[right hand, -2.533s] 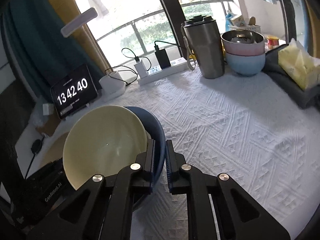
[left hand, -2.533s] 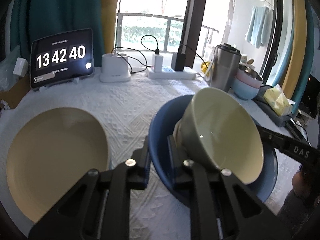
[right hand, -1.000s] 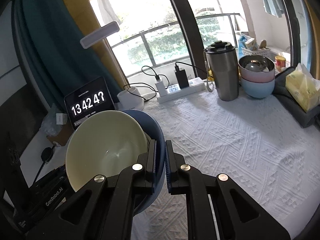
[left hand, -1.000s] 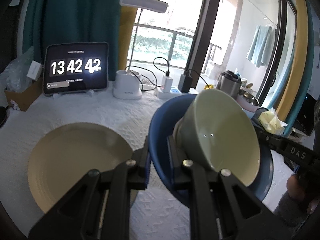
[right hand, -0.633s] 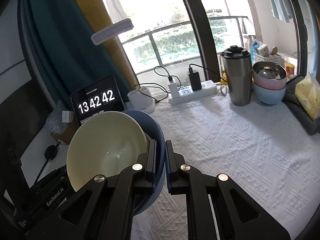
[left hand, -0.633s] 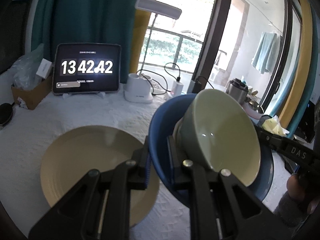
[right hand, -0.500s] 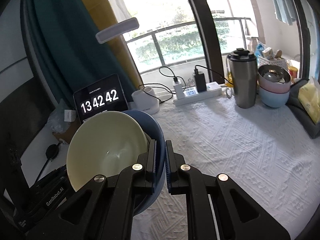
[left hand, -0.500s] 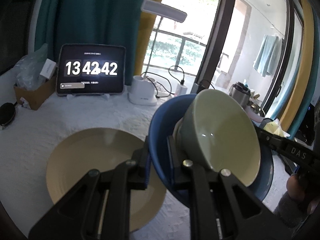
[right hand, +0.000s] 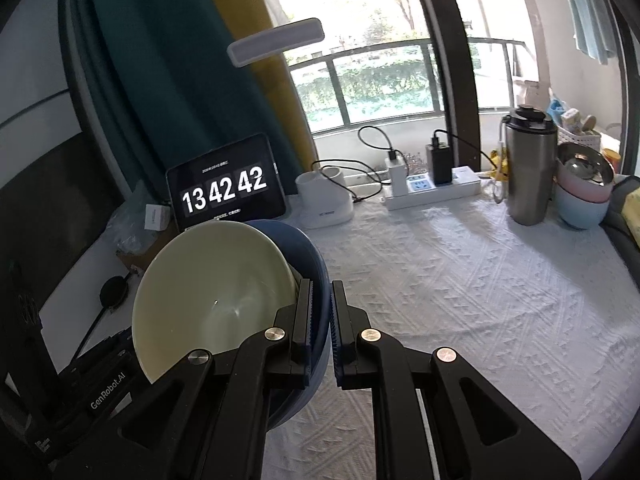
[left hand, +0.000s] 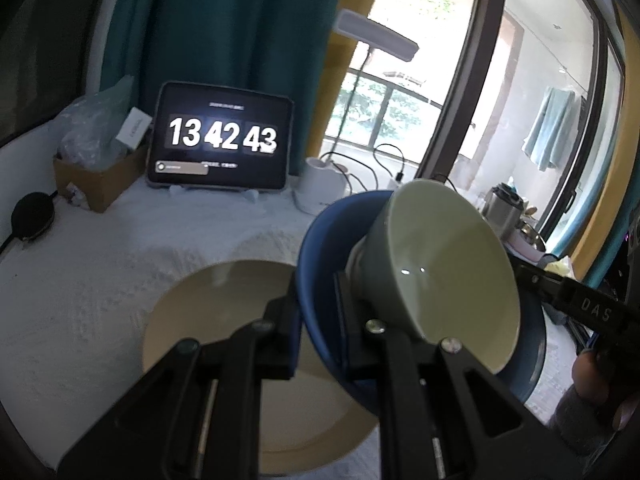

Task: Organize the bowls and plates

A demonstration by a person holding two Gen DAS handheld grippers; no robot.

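Observation:
Both grippers clamp the rim of a blue plate (left hand: 320, 240) from opposite sides and hold it in the air, with a pale green bowl (left hand: 444, 272) resting in it. My left gripper (left hand: 316, 292) is shut on the plate's left rim. My right gripper (right hand: 320, 312) is shut on its right rim; the plate (right hand: 316, 264) and bowl (right hand: 216, 296) show there too. A cream plate (left hand: 224, 344) lies on the white tablecloth below the left gripper, partly hidden by it.
A clock tablet (right hand: 228, 196), a white lamp base (right hand: 326, 200), a power strip (right hand: 432, 190), a steel tumbler (right hand: 528, 168) and stacked pink and blue bowls (right hand: 582, 196) line the table's far edge. A cardboard box (left hand: 96, 176) stands at the left.
Both grippers have risen with the blue plate and bowl and shifted left. The cream plate now sits lower and closer under the left gripper.

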